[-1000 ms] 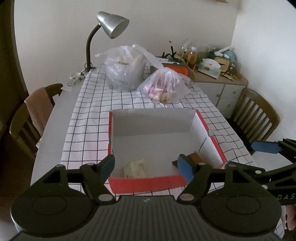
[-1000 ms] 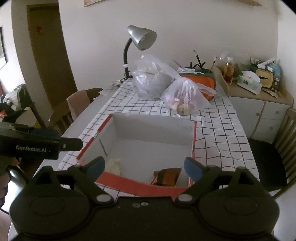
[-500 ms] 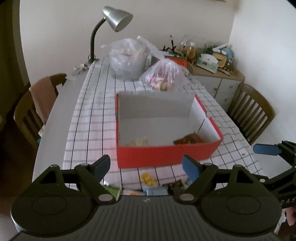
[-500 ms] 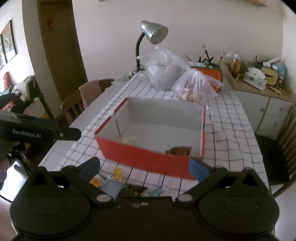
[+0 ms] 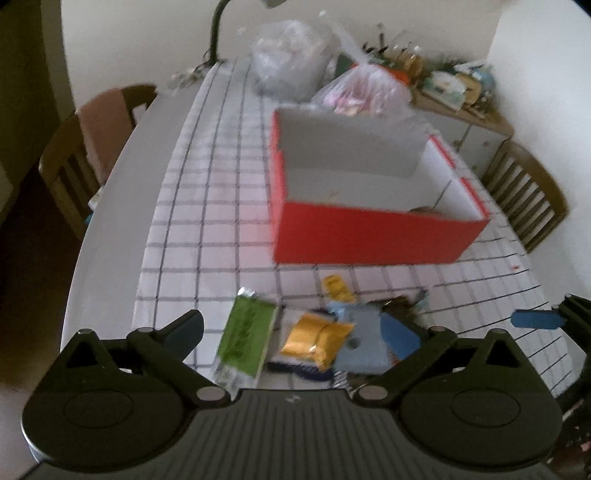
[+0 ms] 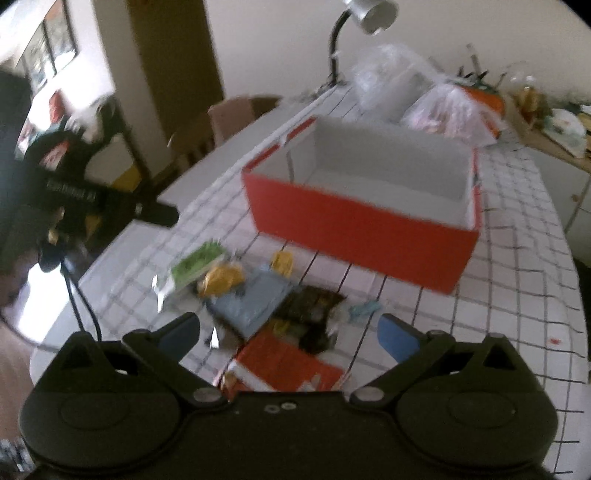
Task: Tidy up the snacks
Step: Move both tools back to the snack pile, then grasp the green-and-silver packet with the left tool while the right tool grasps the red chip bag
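A red box (image 5: 369, 236) with a white inside stands on the checked tablecloth; it also shows in the right wrist view (image 6: 354, 225). In front of it lies a pile of snack packets: a green packet (image 5: 245, 341), a yellow packet (image 5: 317, 341), a light blue packet (image 5: 360, 343), a small yellow packet (image 5: 336, 288). In the right wrist view I see the green packet (image 6: 195, 264), the blue packet (image 6: 255, 301), a dark packet (image 6: 314, 308) and a red packet (image 6: 291, 369). My left gripper (image 5: 291, 334) is open above the pile. My right gripper (image 6: 290, 334) is open above the pile, empty.
Two clear plastic bags (image 5: 291, 62) (image 5: 364, 90) stand behind the box, by a desk lamp (image 6: 369, 18). Wooden chairs (image 5: 99, 122) (image 5: 524, 188) flank the table. A cluttered sideboard (image 5: 458, 85) stands at the far right. The table's left edge (image 5: 107, 229) is close.
Both grippers have pulled back and tilted down from over the box. The pile of snack packets in front of the box has come into view under them.
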### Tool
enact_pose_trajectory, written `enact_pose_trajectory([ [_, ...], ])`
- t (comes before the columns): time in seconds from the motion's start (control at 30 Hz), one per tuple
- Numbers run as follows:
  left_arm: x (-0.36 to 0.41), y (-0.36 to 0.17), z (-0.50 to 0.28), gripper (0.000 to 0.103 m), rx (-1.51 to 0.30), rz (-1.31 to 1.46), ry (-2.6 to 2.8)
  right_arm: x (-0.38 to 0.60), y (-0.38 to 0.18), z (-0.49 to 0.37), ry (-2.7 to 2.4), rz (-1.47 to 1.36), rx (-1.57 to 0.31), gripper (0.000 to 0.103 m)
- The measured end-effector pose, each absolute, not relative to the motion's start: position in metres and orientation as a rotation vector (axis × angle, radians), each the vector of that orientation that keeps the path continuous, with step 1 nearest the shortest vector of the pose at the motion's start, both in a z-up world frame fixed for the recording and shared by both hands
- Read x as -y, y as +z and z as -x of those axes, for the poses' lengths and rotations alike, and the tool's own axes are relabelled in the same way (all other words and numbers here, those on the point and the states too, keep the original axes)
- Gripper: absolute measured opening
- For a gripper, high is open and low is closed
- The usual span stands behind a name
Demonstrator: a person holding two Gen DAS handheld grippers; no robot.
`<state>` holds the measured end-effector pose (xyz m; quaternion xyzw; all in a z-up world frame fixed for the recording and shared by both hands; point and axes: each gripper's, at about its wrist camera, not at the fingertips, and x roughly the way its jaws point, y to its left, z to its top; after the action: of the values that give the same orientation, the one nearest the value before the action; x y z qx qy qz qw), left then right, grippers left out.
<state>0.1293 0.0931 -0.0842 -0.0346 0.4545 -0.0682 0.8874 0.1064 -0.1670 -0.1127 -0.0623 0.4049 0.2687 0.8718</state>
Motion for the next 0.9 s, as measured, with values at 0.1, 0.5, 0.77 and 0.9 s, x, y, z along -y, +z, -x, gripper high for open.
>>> enact_pose_trajectory([
  [0.1, -0.102, -0.099, -0.132, 0.102, -0.986, 0.081, -0.122, 0.162, -0.127, -0.105, 0.623, 0.176, -0.888, 0.103],
  [0.5, -0.121, -0.141, -0.146, 0.102, -1.109, 0.082, -0.069, 0.128, -0.164, -0.112, 0.843, 0.465, -0.953, 0.102],
  [0.77, -0.123, -0.159, -0.158, 0.102, -1.161, 0.060, -0.061, 0.110, -0.177, -0.124, 0.925, 0.640, -0.960, 0.100],
  [0.9, -0.123, -0.169, -0.165, 0.102, -1.185, 0.053, -0.067, 0.109, -0.185, -0.128, 0.939, 0.667, -0.980, 0.098],
])
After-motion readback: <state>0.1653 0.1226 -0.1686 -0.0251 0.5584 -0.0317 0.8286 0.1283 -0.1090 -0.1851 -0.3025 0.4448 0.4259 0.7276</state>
